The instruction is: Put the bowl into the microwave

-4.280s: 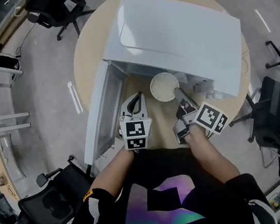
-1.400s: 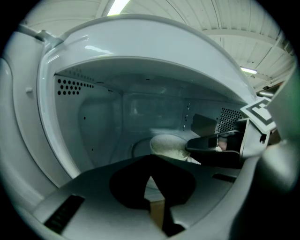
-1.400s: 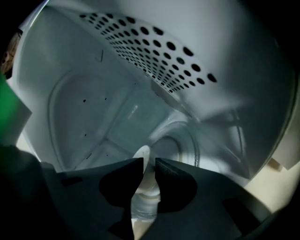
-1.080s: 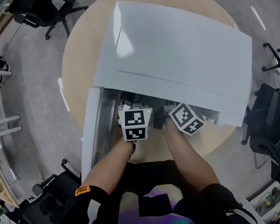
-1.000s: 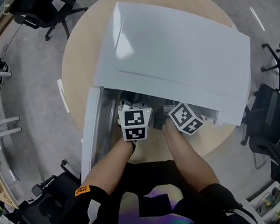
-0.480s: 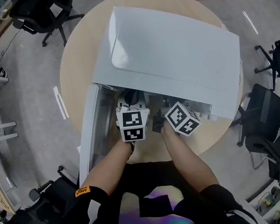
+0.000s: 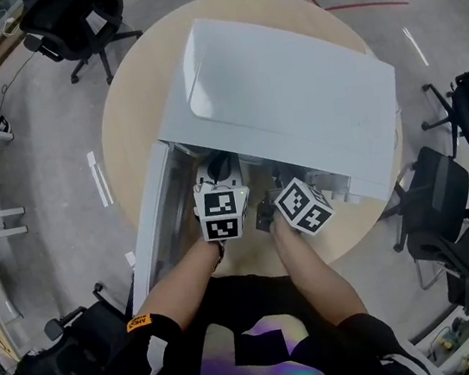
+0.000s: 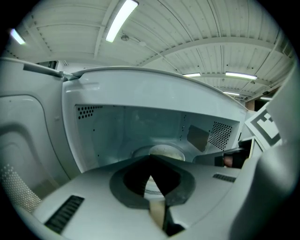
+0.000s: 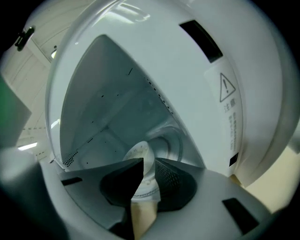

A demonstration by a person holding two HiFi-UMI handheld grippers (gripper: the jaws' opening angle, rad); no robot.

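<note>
Open white microwave (image 7: 289, 87) on a round table (image 7: 131, 110), seen from above, both grippers at its mouth. The right gripper (image 9: 149, 161) pinched the rim of the pale bowl (image 9: 139, 151), which appeared to rest on the turntable (image 8: 139, 153) inside. The left gripper (image 8: 150, 159) was closed and empty. Placement looked nearly done; next, the right jaws would need to part and back straight out

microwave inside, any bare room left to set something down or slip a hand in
Inside the white microwave, the floor strip between the round turntable and the left wall is bare; the cream bowl fills the middle. The opening is crowded by the left gripper and right gripper. Outside, the round wooden table is bare left of the microwave.
</note>
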